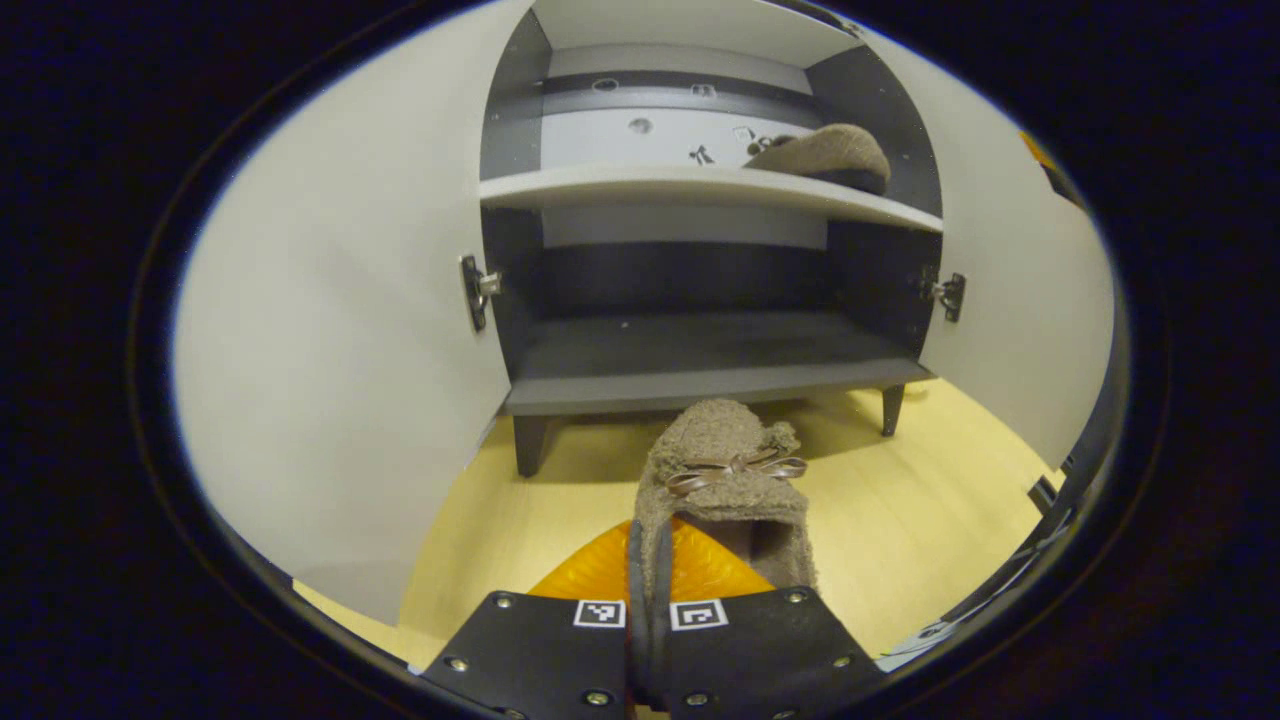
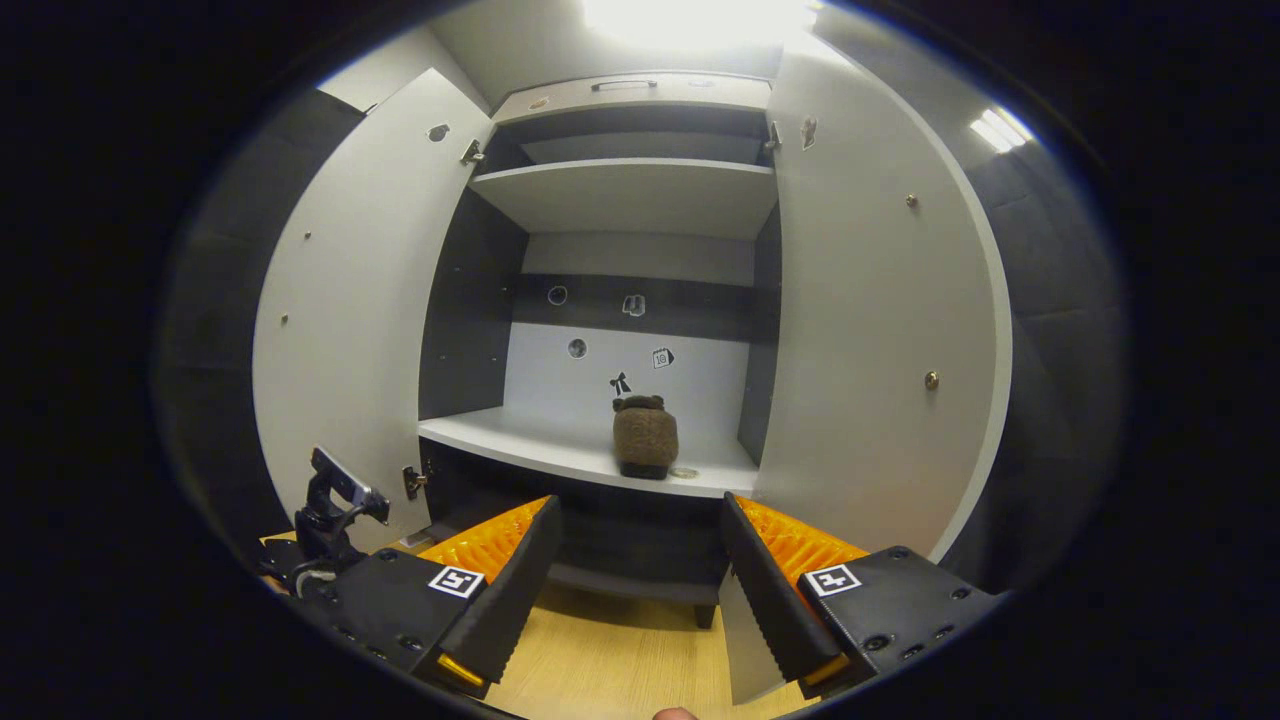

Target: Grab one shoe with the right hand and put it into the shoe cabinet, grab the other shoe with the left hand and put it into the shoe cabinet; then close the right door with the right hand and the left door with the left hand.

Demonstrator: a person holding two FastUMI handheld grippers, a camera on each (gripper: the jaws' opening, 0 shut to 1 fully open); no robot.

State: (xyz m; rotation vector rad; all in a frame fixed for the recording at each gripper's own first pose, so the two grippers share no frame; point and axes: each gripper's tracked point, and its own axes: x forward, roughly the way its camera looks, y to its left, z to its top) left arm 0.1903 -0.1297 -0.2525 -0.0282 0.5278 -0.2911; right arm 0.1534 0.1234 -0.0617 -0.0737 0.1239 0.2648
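Note:
In the left gripper view my left gripper [image 1: 648, 590] is shut on the heel rim of a fuzzy brown shoe [image 1: 725, 480] with a small bow, held above the wooden floor in front of the cabinet's bottom shelf [image 1: 690, 365]. The other brown shoe [image 1: 828, 155] lies on the white middle shelf [image 1: 640, 185] at its right side. In the right gripper view my right gripper [image 2: 640, 560] stands open with nothing between its fingers, a little in front of that shoe [image 2: 645, 437] on the white shelf [image 2: 520, 435]. Both cabinet doors stand wide open.
The left door [image 1: 340, 330] and right door [image 1: 1020, 300] flank the cabinet. In the right gripper view the doors are the left door [image 2: 350, 310] and right door [image 2: 870, 340], and the other gripper's rig [image 2: 335, 515] sits low at left. Light wooden floor [image 1: 900, 520] lies below.

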